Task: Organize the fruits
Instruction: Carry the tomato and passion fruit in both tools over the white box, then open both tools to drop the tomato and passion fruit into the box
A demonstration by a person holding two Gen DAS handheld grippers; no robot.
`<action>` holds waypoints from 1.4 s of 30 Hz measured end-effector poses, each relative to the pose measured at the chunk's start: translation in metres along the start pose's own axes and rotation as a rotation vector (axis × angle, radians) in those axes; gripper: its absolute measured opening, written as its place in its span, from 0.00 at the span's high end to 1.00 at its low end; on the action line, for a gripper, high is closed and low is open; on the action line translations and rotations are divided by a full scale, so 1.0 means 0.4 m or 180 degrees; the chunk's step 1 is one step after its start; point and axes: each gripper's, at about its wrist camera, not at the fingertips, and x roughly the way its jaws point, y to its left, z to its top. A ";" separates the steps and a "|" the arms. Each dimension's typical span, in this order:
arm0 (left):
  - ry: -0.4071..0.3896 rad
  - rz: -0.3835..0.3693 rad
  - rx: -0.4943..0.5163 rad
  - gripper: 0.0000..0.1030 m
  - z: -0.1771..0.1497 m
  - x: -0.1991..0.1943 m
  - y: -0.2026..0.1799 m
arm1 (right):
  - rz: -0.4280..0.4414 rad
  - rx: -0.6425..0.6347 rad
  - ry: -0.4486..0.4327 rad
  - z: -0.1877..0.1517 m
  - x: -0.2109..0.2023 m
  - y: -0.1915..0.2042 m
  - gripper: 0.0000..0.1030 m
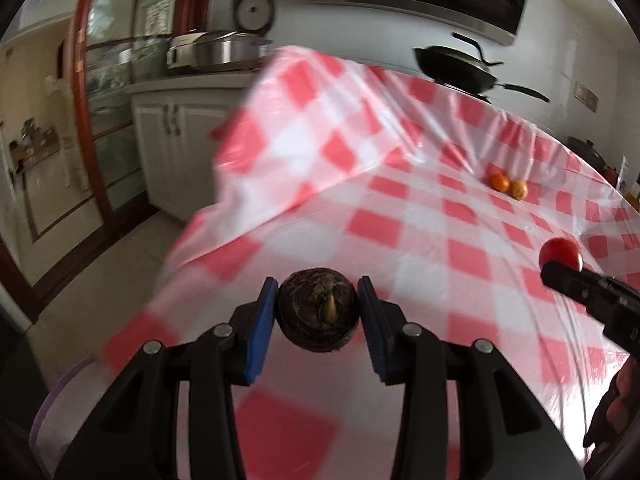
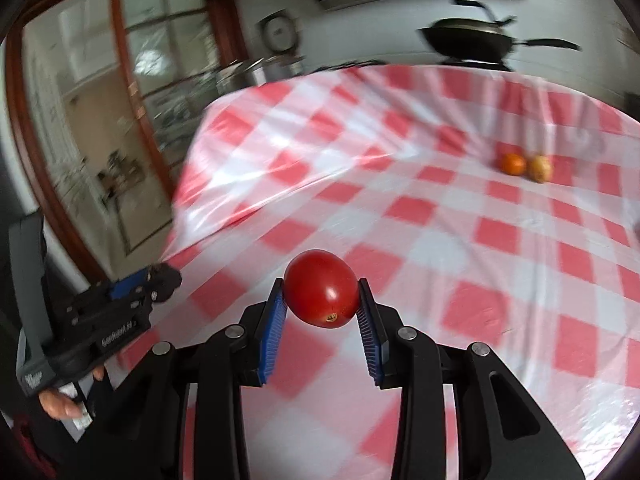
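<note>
Checkered tablecloth (image 2: pixel 460 240) covered the kitchen table. Left gripper (image 1: pixel 318 312) clenched a dark fruit (image 1: pixel 318 312), right gripper (image 2: pixel 322 292) clenched a tomato (image 2: pixel 322 292), both aloft. Orange (image 2: pixel 513 164) and a yellowish fruit (image 2: pixel 540 168) sat touching, far side. Best carry steadily, release only once resting beside those.

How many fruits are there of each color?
Red: 1, the tomato in the right claw
Dark brown: 1, the round fruit in the left claw
Orange: 1
Yellowish: 1
Total: 4
</note>
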 end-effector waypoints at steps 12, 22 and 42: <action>-0.0095 0.0552 -0.0269 0.60 -0.097 -0.154 0.277 | 0.0750 -0.1022 0.0309 -0.109 0.019 0.348 0.66; 0.0565 0.0880 -0.0794 0.60 -0.252 -0.108 0.519 | 0.1320 -0.1946 0.1009 -0.297 0.093 0.582 0.66; 0.2095 0.0591 -0.0550 0.60 -0.516 0.084 0.536 | 0.0608 -0.2808 0.2486 -0.554 0.401 0.726 0.66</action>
